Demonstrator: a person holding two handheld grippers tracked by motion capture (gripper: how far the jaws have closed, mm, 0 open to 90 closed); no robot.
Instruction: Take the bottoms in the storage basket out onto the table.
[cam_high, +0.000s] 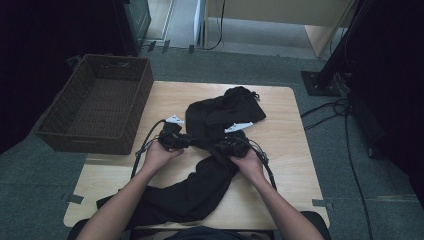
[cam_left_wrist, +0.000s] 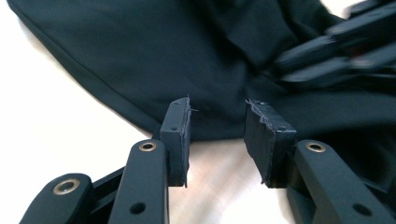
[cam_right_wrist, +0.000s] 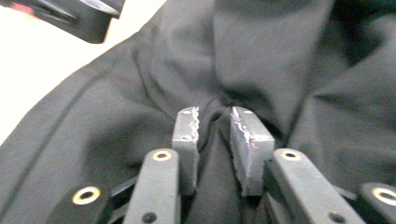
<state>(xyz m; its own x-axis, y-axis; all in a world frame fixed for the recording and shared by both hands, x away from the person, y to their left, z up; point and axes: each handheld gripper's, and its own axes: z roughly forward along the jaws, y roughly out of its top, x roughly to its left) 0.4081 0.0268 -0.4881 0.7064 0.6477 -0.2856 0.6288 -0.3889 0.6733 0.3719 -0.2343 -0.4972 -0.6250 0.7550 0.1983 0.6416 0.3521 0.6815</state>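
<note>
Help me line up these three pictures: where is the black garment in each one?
High view: black garment across the table's middle, between both hands.
Left gripper view: fills the top, beyond the open jaws.
Right gripper view: covers most of the frame, a fold between the jaws.
Shared landmark: pale wooden table.

Black garment (cam_high: 210, 150) cut off past the table's (cam_high: 295, 150) near edge, lower end lost under the forearms. Fold between the right gripper (cam_right_wrist: 214, 122) pads perhaps lightly touched; contact too dim to settle. Other gripper blurred at the upper right of the left gripper view, a dark smear. Basket (cam_high: 125, 135) near the table's left edge partly swallowed by shadow at its far corner.
</note>
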